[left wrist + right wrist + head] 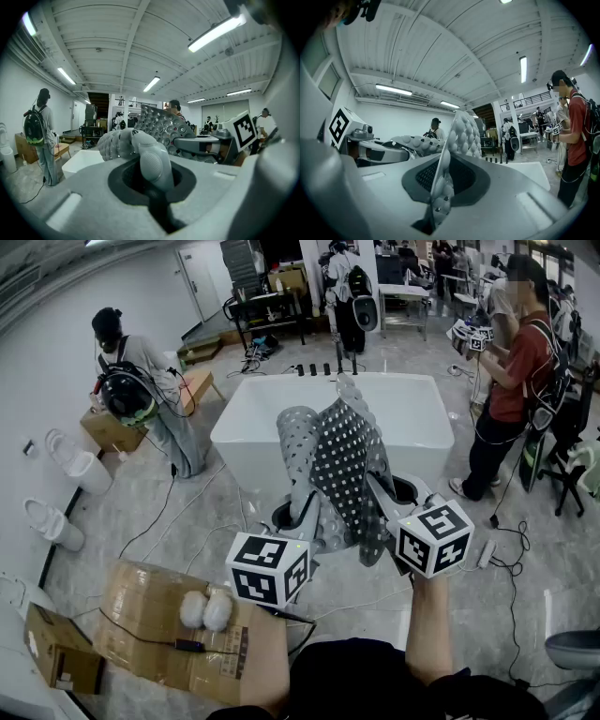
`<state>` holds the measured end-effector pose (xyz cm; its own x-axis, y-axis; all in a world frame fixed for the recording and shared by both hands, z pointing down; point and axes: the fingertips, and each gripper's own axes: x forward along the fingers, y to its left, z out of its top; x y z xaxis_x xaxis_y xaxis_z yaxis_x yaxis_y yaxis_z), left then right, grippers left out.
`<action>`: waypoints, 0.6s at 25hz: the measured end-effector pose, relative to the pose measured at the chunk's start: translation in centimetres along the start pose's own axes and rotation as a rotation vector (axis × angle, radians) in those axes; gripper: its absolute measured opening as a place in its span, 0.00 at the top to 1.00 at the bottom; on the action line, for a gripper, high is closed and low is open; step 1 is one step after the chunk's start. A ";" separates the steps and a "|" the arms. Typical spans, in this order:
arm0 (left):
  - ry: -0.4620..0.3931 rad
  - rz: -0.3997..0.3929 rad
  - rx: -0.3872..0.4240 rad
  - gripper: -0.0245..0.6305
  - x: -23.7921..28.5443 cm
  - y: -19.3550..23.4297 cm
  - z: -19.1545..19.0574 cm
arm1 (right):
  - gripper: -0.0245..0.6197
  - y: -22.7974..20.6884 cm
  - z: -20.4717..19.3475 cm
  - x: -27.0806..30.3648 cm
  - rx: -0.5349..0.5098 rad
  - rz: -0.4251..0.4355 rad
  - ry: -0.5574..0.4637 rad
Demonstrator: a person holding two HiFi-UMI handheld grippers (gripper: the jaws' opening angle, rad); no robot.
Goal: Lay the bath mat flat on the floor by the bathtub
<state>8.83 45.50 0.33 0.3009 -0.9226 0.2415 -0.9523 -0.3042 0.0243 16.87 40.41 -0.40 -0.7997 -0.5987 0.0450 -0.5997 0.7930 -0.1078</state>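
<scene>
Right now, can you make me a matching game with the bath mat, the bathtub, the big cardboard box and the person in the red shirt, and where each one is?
1. bath mat
2. bathtub
3. big cardboard box
4. person in the red shirt

A. brown, at the near left
B. standing to the right of the bathtub
C. grey, held up in the air
D. white, behind the bath mat

Pairs: 1-C, 2-D, 3-A, 4-B

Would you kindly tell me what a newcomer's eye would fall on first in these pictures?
A grey studded bath mat hangs crumpled in the middle of the head view, pinched by the left claw and the right claw. Just behind it stands a white bathtub. A person in a red shirt stands at the right, and a person with a backpack at the left.
</scene>
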 end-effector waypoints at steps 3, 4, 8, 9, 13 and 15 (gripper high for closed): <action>-0.013 0.025 -0.023 0.94 -0.9 -0.8 -0.8 | 0.92 0.5 -0.7 -1.1 -0.001 0.007 0.003; -0.016 0.033 -0.026 0.94 -1.0 -0.9 -0.9 | 0.92 0.6 -0.8 -1.3 0.003 0.015 0.003; -0.008 0.045 -0.031 0.94 -0.7 -1.5 -1.4 | 0.92 0.2 -1.4 -1.9 0.021 0.035 0.002; -0.010 0.047 -0.032 0.94 -0.6 -1.5 -1.4 | 0.92 0.0 -1.4 -2.0 0.019 0.035 0.002; -0.023 0.043 -0.035 0.94 -0.9 -1.7 -0.5 | 0.92 -0.2 -0.6 -2.4 0.009 0.028 -0.009; -0.031 0.033 -0.029 0.94 -1.3 -1.9 -0.1 | 0.93 -0.1 -0.4 -2.6 0.006 0.016 -0.017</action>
<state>10.20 47.29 0.11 0.2699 -0.9392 0.2123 -0.9628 -0.2665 0.0450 18.95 41.91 -0.10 -0.8088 -0.5875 0.0260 -0.5863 0.8021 -0.1140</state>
